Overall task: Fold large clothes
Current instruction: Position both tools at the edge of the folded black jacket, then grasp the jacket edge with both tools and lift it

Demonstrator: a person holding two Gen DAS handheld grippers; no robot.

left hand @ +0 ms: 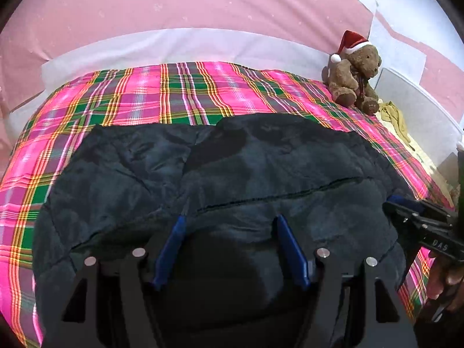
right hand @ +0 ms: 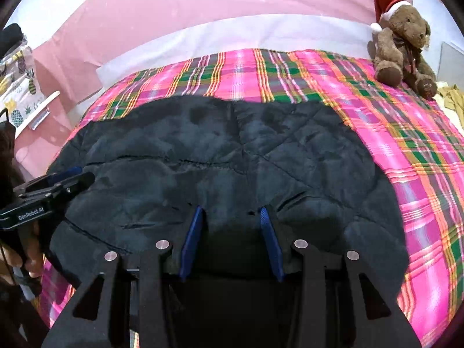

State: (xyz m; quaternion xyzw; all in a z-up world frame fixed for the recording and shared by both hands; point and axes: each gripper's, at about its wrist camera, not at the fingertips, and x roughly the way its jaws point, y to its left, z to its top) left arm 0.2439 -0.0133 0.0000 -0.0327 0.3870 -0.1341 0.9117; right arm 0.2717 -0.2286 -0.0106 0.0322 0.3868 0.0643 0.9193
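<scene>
Jacket: large, dark navy, quilted in diamond stitching with a slight sheen, padded and puffy. It lies spread across a bed covered by a plaid blanket of pink, green, yellow and white checks. A dark seam line runs across its near half. Its near edge bunches up between both sets of fingers.

Left gripper: black frame, blue ribbed fingers apart, with jacket fabric lying between them; whether the pads press on it cannot be told.

Right gripper: same build, blue fingers apart but closer set, a fold of fabric between them; grip likewise uncertain.

Writing: "GenRobot.AI" on the left gripper's side in the right wrist view; "DAS" on the right gripper's side in the left wrist view.

A brown plush teddy bear in a red and white Santa hat sits at the blanket's far right corner.
</scene>
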